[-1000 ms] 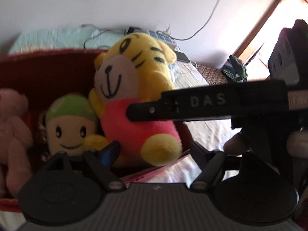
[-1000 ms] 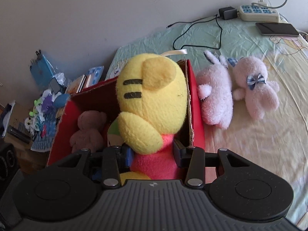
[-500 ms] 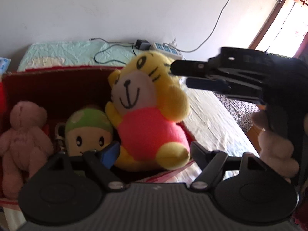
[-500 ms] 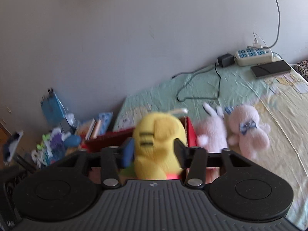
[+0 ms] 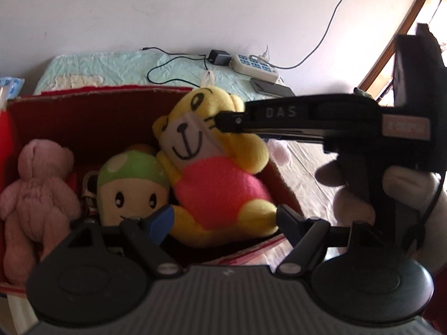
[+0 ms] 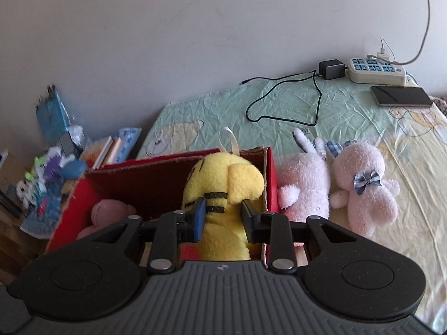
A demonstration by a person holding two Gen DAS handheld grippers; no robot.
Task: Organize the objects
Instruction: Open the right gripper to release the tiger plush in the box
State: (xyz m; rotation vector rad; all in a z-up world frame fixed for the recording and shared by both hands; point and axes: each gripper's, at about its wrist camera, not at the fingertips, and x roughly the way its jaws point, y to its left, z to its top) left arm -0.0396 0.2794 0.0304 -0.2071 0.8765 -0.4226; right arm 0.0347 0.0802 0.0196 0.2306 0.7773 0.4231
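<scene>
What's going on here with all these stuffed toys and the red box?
Someone is sorting plush toys into a red cardboard box on a bed. The right gripper has its fingers at either side of the yellow tiger plush's head; whether it is gripping is unclear. The left gripper hangs open in front. A pink bear and a green-capped plush are inside; two pink plush toys lie outside.

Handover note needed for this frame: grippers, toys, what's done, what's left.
Right gripper: jaws at the head of the yellow tiger plush in pink shirt; grip not certain.
Left gripper: open, empty, facing the red cardboard box.
In the box: tiger, brown-pink teddy bear, green-capped mushroom plush.
Left: pink bunny plush and pink bear with blue bow, lying on the bed sheet beside the box.
</scene>
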